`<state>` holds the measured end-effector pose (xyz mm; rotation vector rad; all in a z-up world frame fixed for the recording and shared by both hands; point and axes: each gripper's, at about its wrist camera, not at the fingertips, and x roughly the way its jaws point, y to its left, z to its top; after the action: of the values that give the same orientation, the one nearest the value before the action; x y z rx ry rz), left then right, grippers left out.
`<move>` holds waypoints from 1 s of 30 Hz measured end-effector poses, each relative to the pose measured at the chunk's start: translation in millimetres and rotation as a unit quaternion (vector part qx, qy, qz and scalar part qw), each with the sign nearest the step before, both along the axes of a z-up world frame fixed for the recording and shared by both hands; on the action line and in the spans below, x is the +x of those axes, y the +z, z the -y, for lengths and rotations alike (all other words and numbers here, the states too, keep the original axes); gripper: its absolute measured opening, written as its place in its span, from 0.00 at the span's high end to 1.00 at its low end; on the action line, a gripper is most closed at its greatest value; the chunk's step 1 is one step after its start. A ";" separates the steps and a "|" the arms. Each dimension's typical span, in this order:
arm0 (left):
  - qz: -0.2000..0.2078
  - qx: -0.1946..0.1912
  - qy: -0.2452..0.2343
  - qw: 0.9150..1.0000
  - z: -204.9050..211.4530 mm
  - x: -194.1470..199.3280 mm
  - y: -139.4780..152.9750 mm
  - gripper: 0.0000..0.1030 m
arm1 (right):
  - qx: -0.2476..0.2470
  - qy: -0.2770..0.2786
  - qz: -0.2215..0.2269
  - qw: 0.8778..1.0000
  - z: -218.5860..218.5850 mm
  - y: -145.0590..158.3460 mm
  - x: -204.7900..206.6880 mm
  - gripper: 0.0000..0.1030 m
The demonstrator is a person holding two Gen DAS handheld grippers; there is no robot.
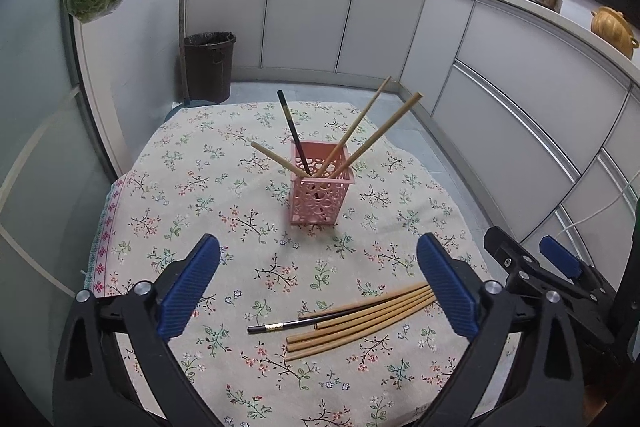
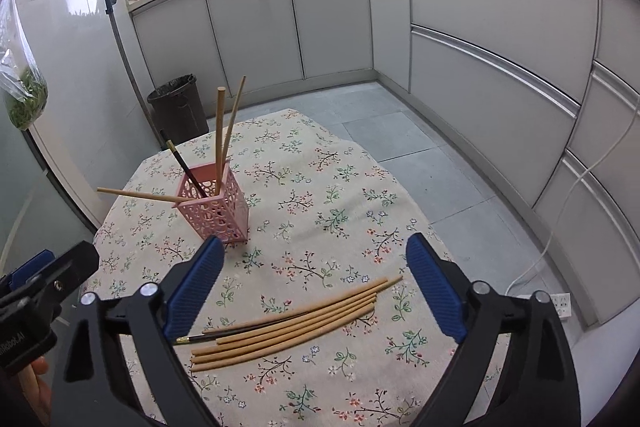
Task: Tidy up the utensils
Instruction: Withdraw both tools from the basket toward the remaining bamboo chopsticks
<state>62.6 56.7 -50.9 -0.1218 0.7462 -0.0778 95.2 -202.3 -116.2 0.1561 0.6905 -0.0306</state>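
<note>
Both grippers, left (image 1: 318, 267) and right (image 2: 314, 267), gape empty over loose chopsticks (image 2: 288, 323) near the tablecloth's (image 2: 420, 211) front edge.

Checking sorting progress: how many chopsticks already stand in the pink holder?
4 in the pink holder: one black chopstick, three wooden chopsticks. More may be hidden inside.

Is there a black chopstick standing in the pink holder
Yes, one black chopstick leans in the pink holder beside three wooden chopsticks.

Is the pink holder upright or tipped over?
Upright: the pink holder stands on its base on the tablecloth, four chopsticks leaning out of its open top.
</note>
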 end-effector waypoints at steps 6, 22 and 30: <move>-0.001 0.029 -0.009 1.000 11.4 -4.2 -7.4 0.07 | -0.024 -0.042 0.009 0.999 17.3 -5.3 -13.5 0.06; -0.150 0.105 -0.130 0.974 72.1 27.1 -85.8 0.07 | 0.136 -0.166 -0.131 0.968 124.3 -59.6 -52.6 0.06; -0.193 0.149 -0.205 0.948 118.2 37.8 -122.5 0.07 | 0.250 -0.213 -0.180 0.927 166.6 -92.3 -71.1 0.06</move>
<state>100.3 -61.6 -173.4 0.3191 1.1588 -0.3431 24.1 -369.0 -208.4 0.8088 1.0123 -0.3083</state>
